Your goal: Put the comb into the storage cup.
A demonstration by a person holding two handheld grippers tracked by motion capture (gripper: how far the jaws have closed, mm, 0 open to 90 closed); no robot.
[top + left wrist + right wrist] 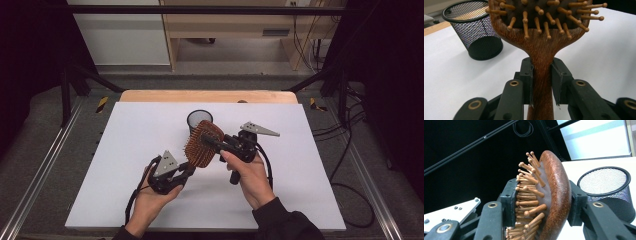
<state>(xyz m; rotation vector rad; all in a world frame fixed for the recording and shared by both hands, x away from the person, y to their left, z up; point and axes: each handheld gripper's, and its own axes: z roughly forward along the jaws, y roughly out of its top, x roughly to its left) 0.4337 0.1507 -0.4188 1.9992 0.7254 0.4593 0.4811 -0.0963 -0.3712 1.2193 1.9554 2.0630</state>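
Our left gripper (541, 82) has its jaws clenched on the narrow neck of the wooden paddle hairbrush (541, 37), pads flat against both sides of the handle just below the head. Our right gripper (544, 202) is clamped across the head itself, one pad pressing on the wooden pins, the other on the rounded back. So the brush hangs in the air between the two grippers, above the white table (125, 150), just in front of the black mesh pen cup (199, 120).

This looks like a handover on the way to that cup. To do it well, we judge that the right grip should prove firm before the left lets go: the pad on the pins sits on an uneven, springy face and the back is smooth and curved, so the head could twist or slide. We would loosen the left jaws slowly and draw them back along the handle, not sideways.

Taking the cup as our mark: the brush is just on its near side, close to the rim. The cup is light and could tip if the handle knocks it. Nothing else lies near it on the table.
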